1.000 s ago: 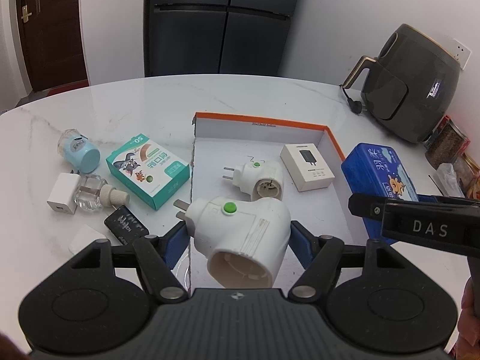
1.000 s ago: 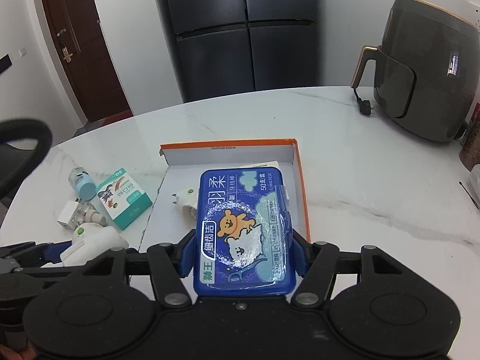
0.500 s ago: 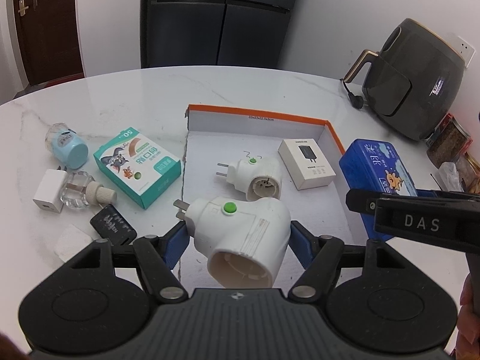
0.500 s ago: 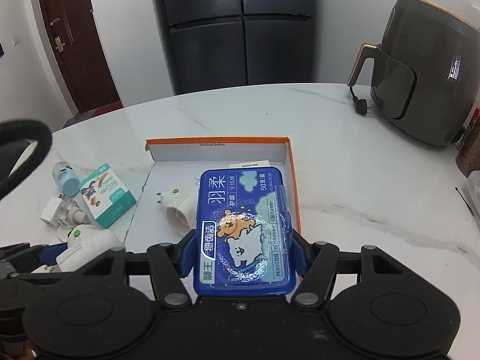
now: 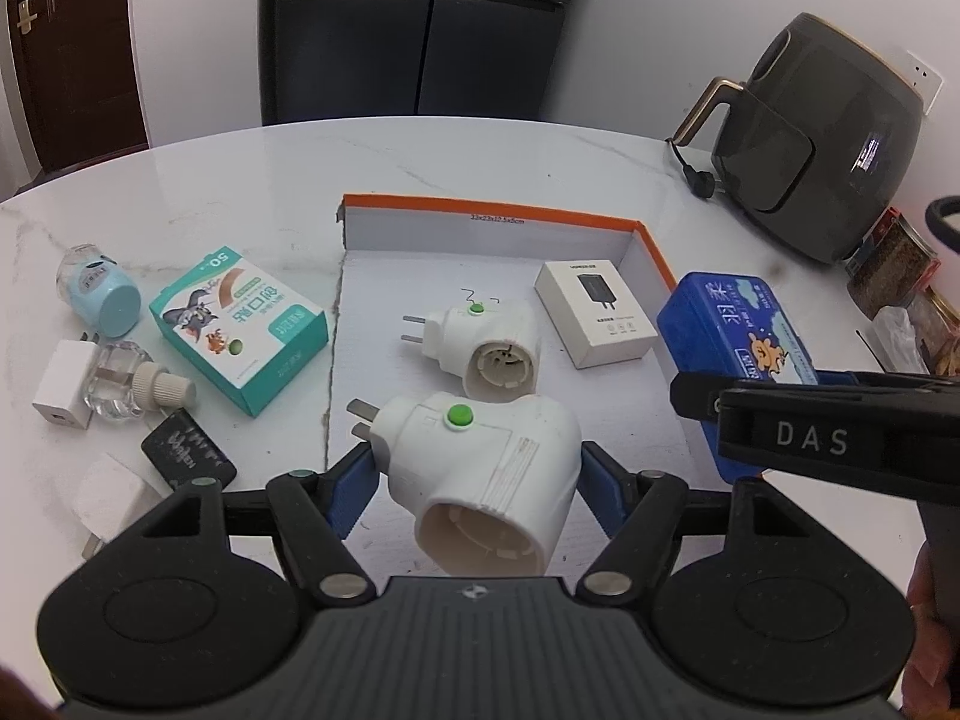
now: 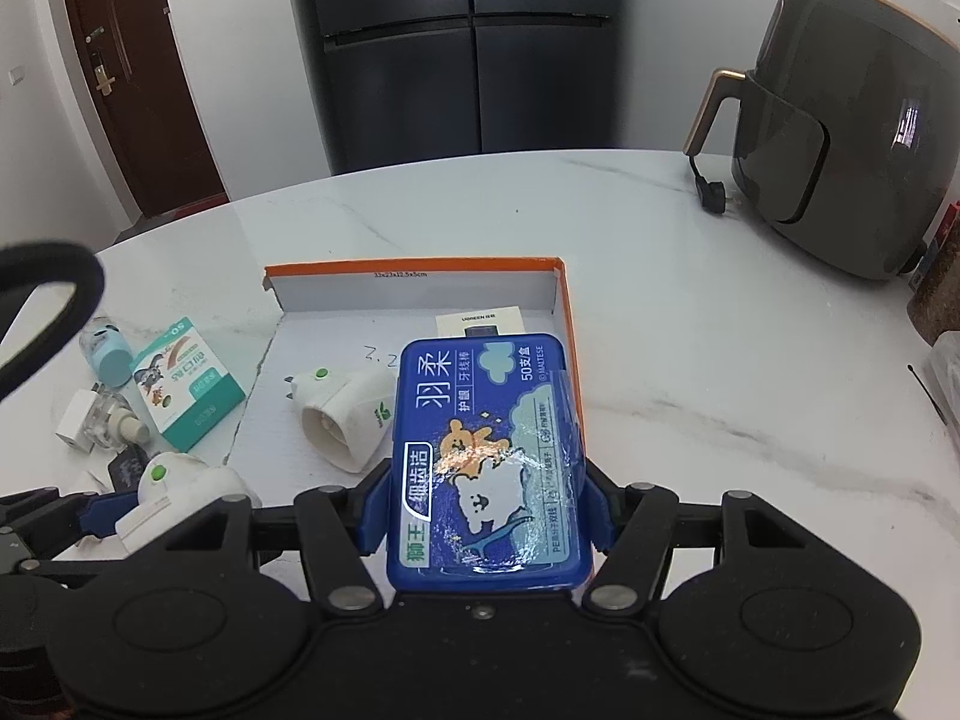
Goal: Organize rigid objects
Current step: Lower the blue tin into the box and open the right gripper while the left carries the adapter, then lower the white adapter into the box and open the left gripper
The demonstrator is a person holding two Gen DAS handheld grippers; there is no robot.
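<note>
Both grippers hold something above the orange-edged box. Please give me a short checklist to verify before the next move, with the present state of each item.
1. Left gripper grips the white plug-in adapter on both sides: ok.
2. Right gripper grips the blue floss box on both sides: ok.
3. Bare floor in the orange-edged box in front of the held adapter: ok.
4. Things already inside, the second white adapter and the white charger box, lie apart from each other: ok.
5. Enough space for the floss box beside the right wall: cannot tell.
6. The two grippers are apart from each other: ok, but close.
</note>
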